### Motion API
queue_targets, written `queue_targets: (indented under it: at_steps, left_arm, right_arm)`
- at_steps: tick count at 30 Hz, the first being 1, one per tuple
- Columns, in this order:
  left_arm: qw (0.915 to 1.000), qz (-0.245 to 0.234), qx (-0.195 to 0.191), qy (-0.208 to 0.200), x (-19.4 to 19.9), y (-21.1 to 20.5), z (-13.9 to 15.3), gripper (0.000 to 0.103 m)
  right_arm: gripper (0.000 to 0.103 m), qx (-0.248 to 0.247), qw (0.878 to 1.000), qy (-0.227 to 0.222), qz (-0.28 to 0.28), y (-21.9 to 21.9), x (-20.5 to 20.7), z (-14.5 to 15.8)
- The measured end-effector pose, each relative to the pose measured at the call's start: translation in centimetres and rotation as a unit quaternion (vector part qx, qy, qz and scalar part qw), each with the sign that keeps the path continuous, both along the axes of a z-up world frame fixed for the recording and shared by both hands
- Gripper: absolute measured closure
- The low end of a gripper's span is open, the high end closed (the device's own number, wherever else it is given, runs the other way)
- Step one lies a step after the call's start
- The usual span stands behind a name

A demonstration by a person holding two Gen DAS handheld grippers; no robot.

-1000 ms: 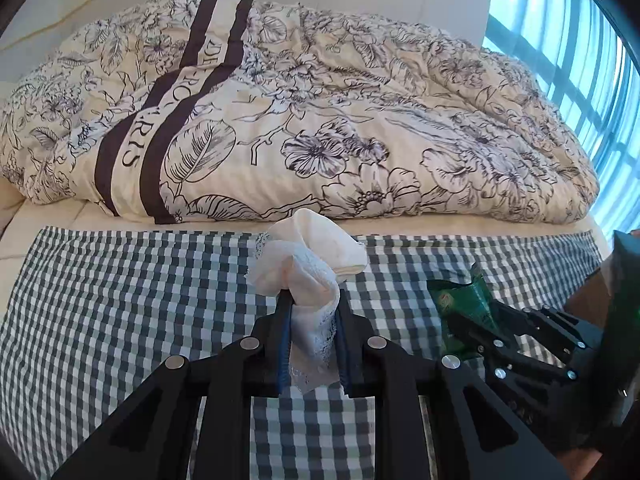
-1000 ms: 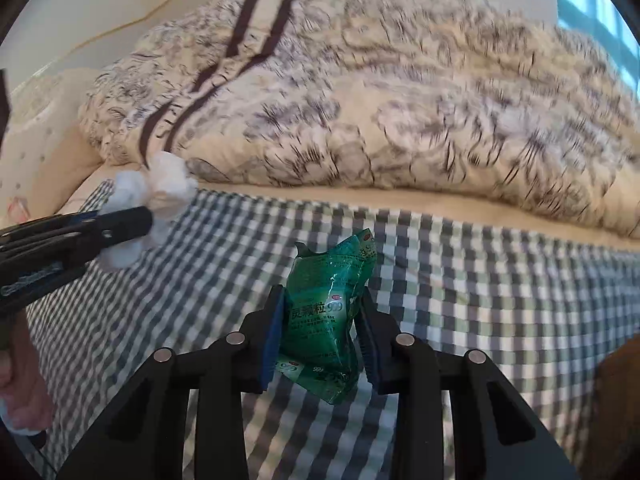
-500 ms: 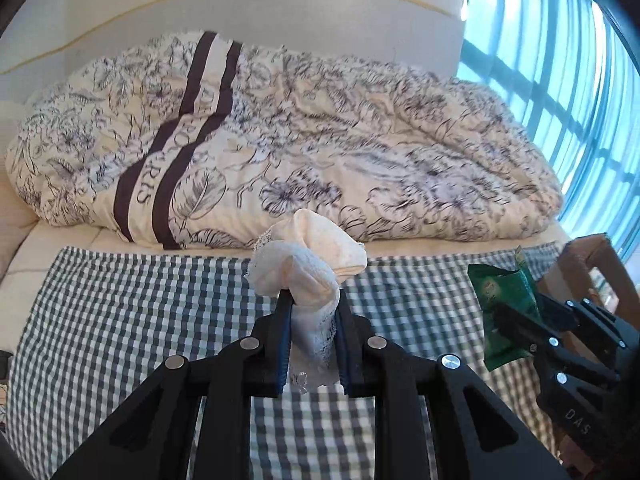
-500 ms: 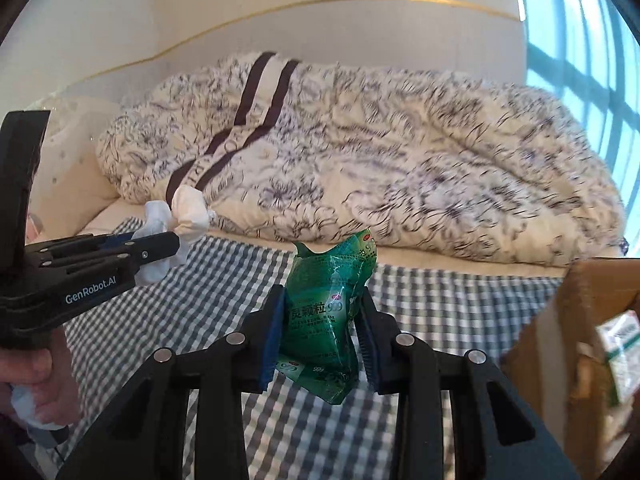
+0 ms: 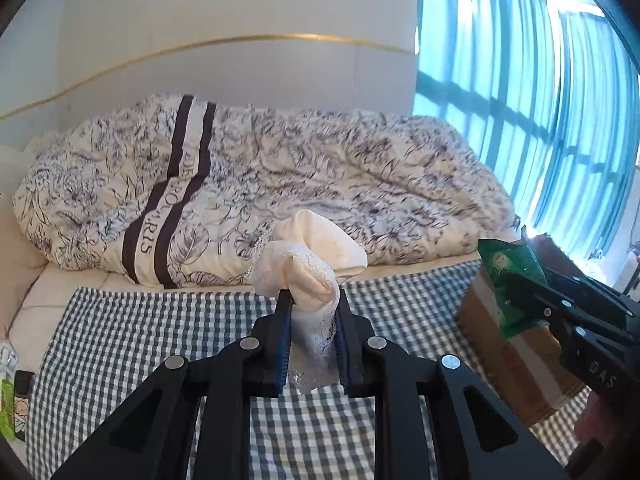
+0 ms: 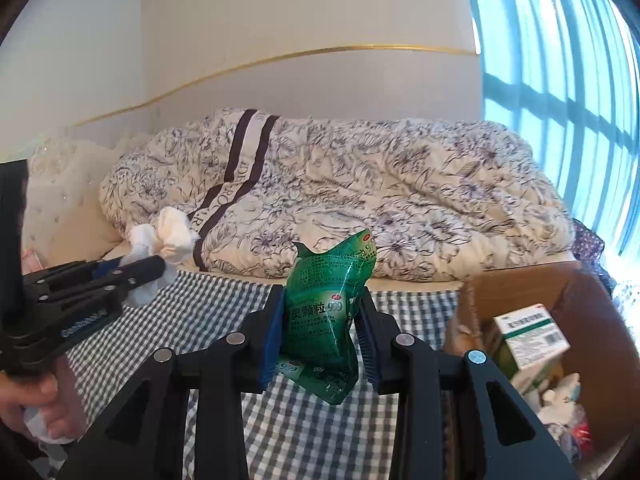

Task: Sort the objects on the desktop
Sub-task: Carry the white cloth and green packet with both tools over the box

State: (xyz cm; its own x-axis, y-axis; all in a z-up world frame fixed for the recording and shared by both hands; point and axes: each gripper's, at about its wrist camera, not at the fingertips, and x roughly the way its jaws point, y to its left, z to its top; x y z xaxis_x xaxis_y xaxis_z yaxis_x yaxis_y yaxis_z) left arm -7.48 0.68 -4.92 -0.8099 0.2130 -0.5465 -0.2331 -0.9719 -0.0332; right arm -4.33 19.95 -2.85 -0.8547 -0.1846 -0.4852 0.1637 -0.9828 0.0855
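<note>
While both grippers hang above the checked cloth point(image 5: 140, 340), each is clamped on something. Left gripper point(image 5: 311, 320) pinches a white lacy rag point(image 5: 316, 268), bunched above the fingertips, tail hanging between the fingers. Right gripper point(image 6: 322, 320) grips a green packet point(image 6: 332, 312), crumpled, upright, bottom edge drooping under the pads. In the right view the left gripper sits at 9 o'clock, a hand point(image 6: 36, 408) on its handle; cardboard box point(image 6: 580, 300) at 4 o'clock holds a green-white carton point(image 6: 528, 336) and other small stuff, too jumbled to tell. Floral duvet point(image 5: 320, 180) at 12 o'clock, window point(image 5: 520, 100) at 2.
</note>
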Motion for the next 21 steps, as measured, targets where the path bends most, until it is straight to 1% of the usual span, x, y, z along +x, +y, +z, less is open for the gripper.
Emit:
queue_targets:
  at_steps: [4,10,12,15,21]
  left_arm:
    - [0.9998,-0.014,0.0,0.016,2.4,0.8,1.6,0.084]
    - [0.9988,-0.03,0.0,0.04,5.2,2.4,3.5,0.084]
    - [0.9983,-0.035,-0.004,0.047,5.9,3.1,4.0,0.084]
    - [0.9975,-0.046,-0.011,0.052,6.5,4.5,4.5,0.084]
    - [0.9957,-0.062,-0.018,0.066,7.8,7.1,5.3,0.084]
  right_arm:
    - [0.069,-0.016,1.0,0.019,0.001,1.1,2.2,1.5]
    - [0.069,-0.009,0.998,0.058,-0.006,1.7,5.4,4.7]
    - [0.069,-0.007,0.998,0.069,-0.011,2.1,6.3,5.3]
    - [0.069,-0.009,0.996,0.083,-0.024,3.3,7.3,6.1]
    - [0.069,-0.031,0.993,0.106,-0.05,6.8,9.1,7.5]
